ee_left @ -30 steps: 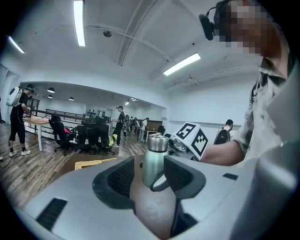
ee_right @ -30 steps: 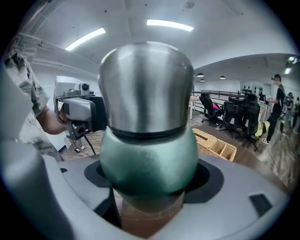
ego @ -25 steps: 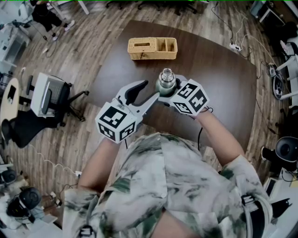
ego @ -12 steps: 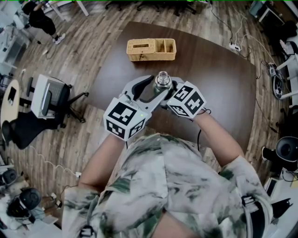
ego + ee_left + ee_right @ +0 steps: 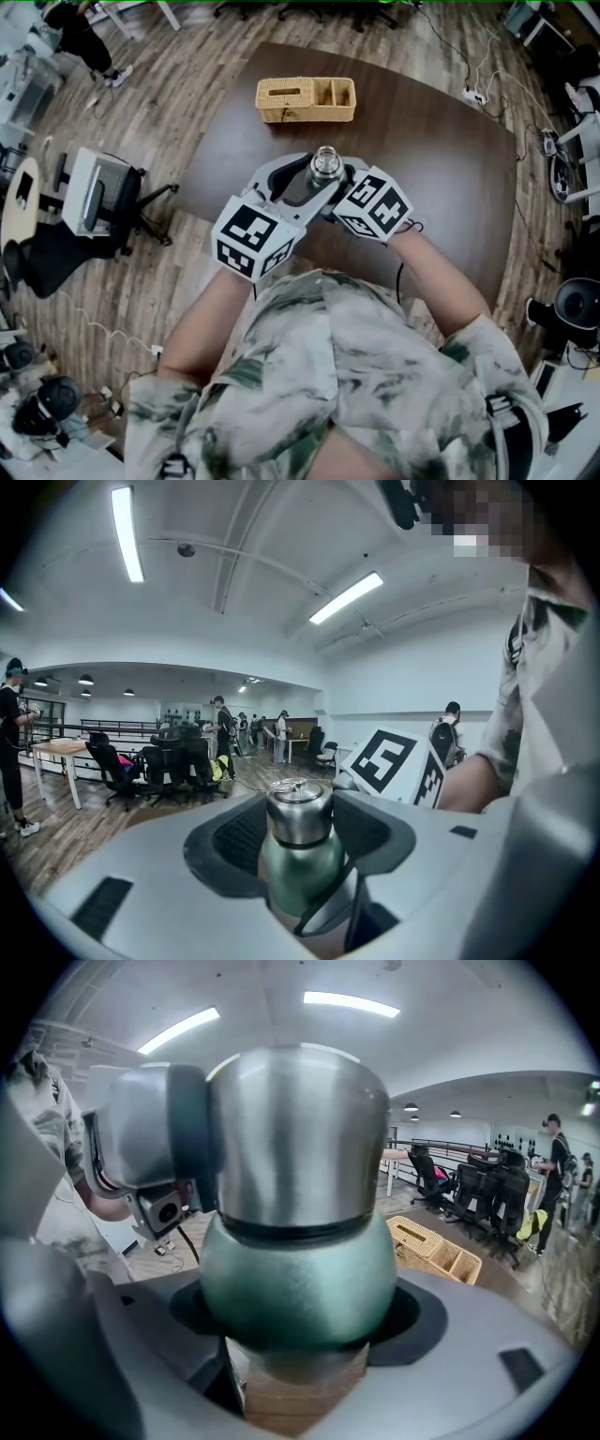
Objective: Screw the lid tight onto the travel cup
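Straddling the lid, left hand-held gripper stands open; right hand-held gripper clamps travel cup

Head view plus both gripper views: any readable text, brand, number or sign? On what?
No readable text in any view.
The left marker cube and right marker cube: black-and-white square code patterns, no letters.
The travel cup and its steel lid: no print visible.
The wicker basket: no label visible.
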